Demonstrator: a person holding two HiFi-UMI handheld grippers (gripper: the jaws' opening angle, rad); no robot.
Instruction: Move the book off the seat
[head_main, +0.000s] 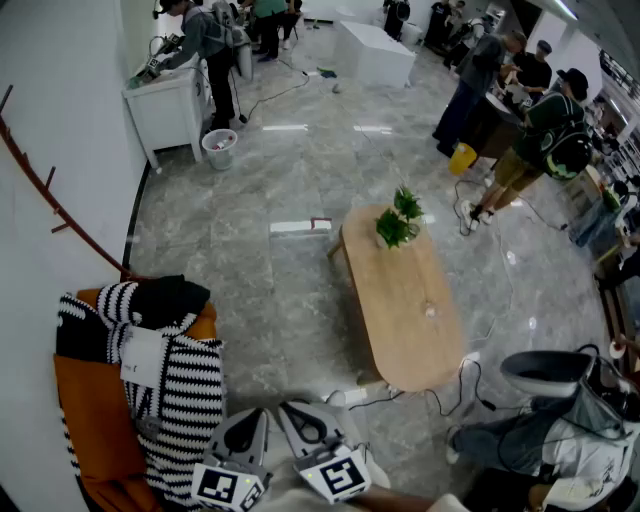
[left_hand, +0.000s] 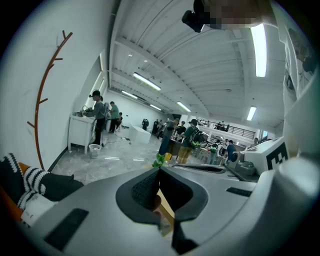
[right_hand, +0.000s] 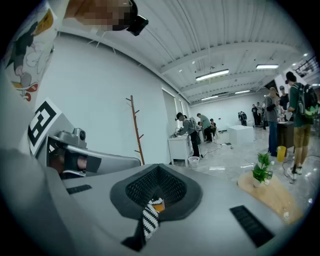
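Observation:
An orange seat (head_main: 88, 420) stands at the lower left against the white wall. A black-and-white striped cloth (head_main: 185, 395) and a black cloth (head_main: 165, 298) lie over it. On the stripes rests a flat white rectangle (head_main: 142, 358); I cannot tell whether it is the book. My left gripper (head_main: 262, 412) and right gripper (head_main: 284, 405) hover side by side over the floor just right of the seat, both shut and empty. In the left gripper view the left gripper (left_hand: 159, 170) has its jaws meeting at the tip. The right gripper (right_hand: 158, 168) looks the same in its own view.
An oval wooden coffee table (head_main: 405, 300) with a potted plant (head_main: 398, 218) stands ahead on the grey floor. Cables (head_main: 455, 385) trail by its near end. A grey chair (head_main: 548, 372) and bags sit at the lower right. Several people, a white cabinet (head_main: 168, 108) and a bin (head_main: 219, 148) are far back.

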